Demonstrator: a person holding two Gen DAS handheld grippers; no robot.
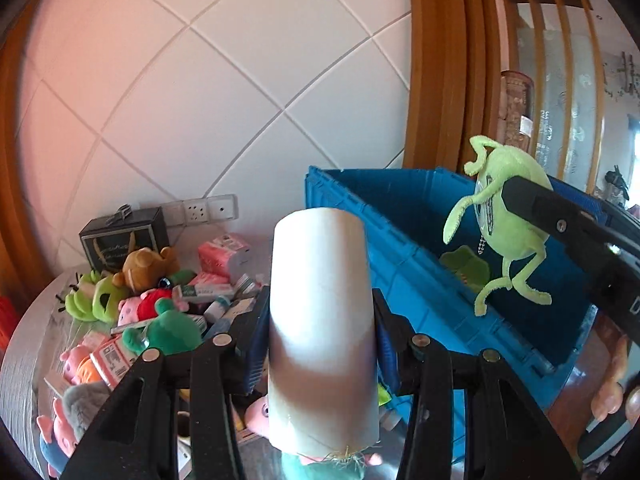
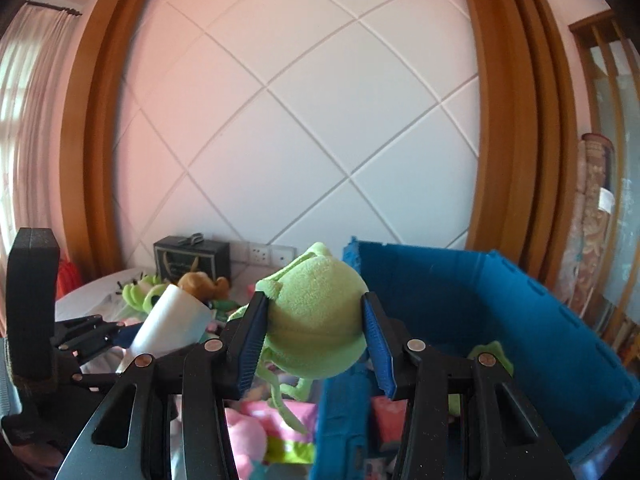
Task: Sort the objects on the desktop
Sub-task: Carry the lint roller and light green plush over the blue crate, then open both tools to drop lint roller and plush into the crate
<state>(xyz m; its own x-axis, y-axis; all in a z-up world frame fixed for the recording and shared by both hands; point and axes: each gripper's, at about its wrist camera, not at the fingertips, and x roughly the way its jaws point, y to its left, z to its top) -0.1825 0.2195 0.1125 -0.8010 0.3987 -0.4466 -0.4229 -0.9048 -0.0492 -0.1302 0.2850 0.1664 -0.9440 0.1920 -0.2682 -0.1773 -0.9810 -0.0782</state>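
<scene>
Nearest, the left tool (image 1: 322, 344) is pinching a white smooth cylindrical container (image 1: 323, 320) between its blue ribbed pads (image 1: 253, 350). The pads press on the cylinder's lower flanks, so its upper part projects forward, clear of the pile beneath. This grip looks chosen to keep the smooth body from rolling while it is carried.

Likewise, the right tool (image 2: 316, 338) is pinching a round lime-green plush monster with thin limbs (image 2: 318, 320). Its pads press on opposite sides of the soft ball, which bulges slightly between them; the limbs hang free below. A grip across the body, not on a limb, probably prevents swinging.

Below and to the left, the pale round counter (image 1: 28, 344) carries a loose heap of unsorted items: a dark green plush frog (image 1: 168, 330), a brown plush bear (image 1: 140, 266), pink plush figures and small pink cartons. Both carried objects hang above this heap, not touching it.

Farther right stands the blue ribbed plastic crate (image 2: 540, 320), open at the top. One flat green plush piece (image 1: 466, 266) already lies inside. From the left wrist view, the monster hangs over the crate's opening, so release into it appears to be the step in hand.

At the far edge, a black gift box (image 1: 124, 236) stands against the white panelled wall (image 1: 200, 100).
</scene>
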